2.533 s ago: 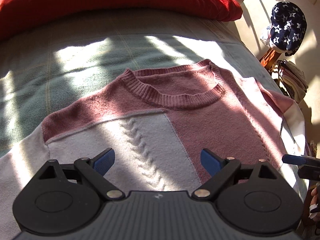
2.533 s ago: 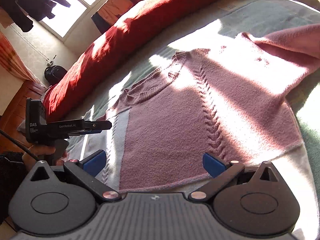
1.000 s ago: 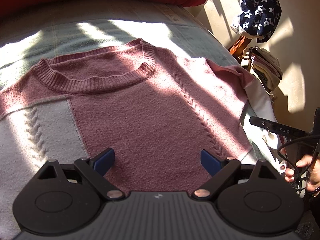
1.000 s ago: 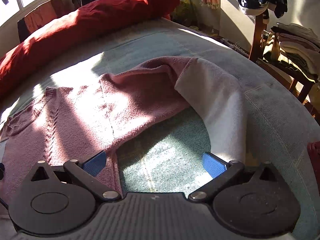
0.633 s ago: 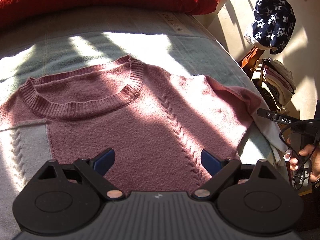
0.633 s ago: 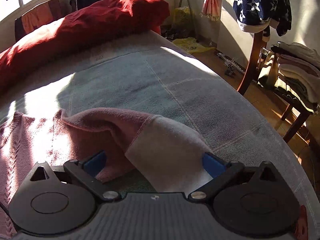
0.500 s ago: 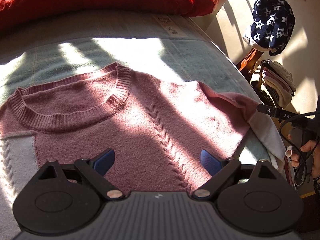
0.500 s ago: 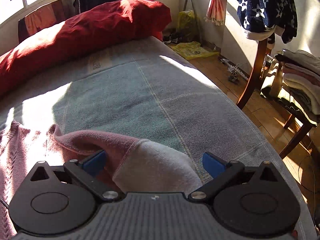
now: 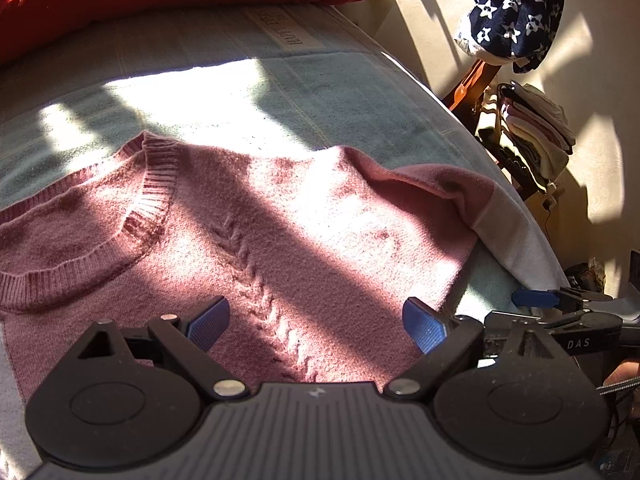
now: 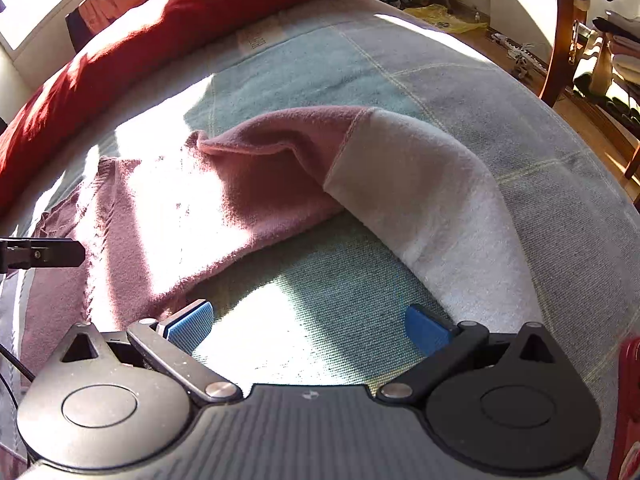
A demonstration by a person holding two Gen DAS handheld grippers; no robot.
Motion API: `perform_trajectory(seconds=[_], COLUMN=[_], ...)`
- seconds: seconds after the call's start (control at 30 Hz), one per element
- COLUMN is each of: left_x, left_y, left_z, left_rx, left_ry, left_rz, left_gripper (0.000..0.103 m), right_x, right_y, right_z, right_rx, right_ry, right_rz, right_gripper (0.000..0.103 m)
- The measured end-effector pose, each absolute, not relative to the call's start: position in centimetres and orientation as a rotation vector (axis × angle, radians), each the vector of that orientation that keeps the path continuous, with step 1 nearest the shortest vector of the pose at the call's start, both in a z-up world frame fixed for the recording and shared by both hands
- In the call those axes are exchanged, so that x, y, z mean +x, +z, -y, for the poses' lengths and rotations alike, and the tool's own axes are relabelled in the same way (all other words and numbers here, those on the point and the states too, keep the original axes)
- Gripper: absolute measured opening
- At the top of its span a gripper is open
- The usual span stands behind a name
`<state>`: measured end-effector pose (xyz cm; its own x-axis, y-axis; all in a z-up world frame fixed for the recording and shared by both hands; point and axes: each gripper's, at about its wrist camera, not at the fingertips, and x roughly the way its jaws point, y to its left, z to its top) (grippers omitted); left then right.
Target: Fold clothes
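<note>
The pink-and-white cable-knit sweater (image 9: 304, 224) is lying face-up on the grey-green blanket (image 10: 400, 76), nothing folded yet. Beside its rumpled sleeve (image 10: 420, 184), the left gripper (image 9: 316, 320) and right gripper (image 10: 308, 324) are hovering, both spread wide, grasping nothing.

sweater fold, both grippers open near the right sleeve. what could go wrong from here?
1. The sleeve curves along the bed edge; a loose pinch could let it slide off.
2. The right gripper hangs over bare blanket, so closing now likely grabs bedding.
3. The left gripper sits over the sweater body close to the right one; they might collide.
</note>
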<state>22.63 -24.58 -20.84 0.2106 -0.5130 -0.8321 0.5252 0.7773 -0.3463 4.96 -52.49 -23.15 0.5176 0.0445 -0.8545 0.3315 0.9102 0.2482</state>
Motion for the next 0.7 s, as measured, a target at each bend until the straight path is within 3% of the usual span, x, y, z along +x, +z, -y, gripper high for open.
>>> perform_trajectory(seconds=[0.7], left_x=[23.3], left_y=[-21.5], left_z=[24.7], left_rx=[-0.008], left_ry=[-0.697], left_rz=[-1.164], left_gripper=[0.093], right_x=[17.1], right_y=[-21.5], right_z=[62.9], right_rx=[0.116], right_ry=[-0.253], right_rz=[-0.803], right_gripper=[0.103])
